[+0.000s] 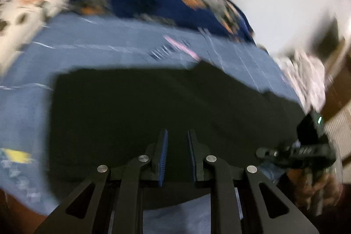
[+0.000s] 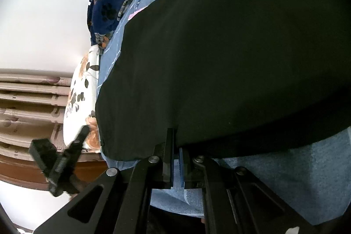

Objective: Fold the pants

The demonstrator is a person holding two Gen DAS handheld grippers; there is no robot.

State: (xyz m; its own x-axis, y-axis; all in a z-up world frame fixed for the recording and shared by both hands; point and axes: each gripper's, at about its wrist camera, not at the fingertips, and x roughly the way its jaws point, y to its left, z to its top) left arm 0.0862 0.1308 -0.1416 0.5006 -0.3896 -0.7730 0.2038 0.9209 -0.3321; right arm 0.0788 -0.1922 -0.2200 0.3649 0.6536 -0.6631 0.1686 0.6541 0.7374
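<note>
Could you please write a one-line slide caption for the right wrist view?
Right gripper at the near edge of the black pants spread on a blue bedsheet.

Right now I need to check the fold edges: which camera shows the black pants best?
Left wrist view: the black pants show as a whole slab on the blue sheet, though blurred. Right wrist view is sharper, but the pants run off the frame.
</note>
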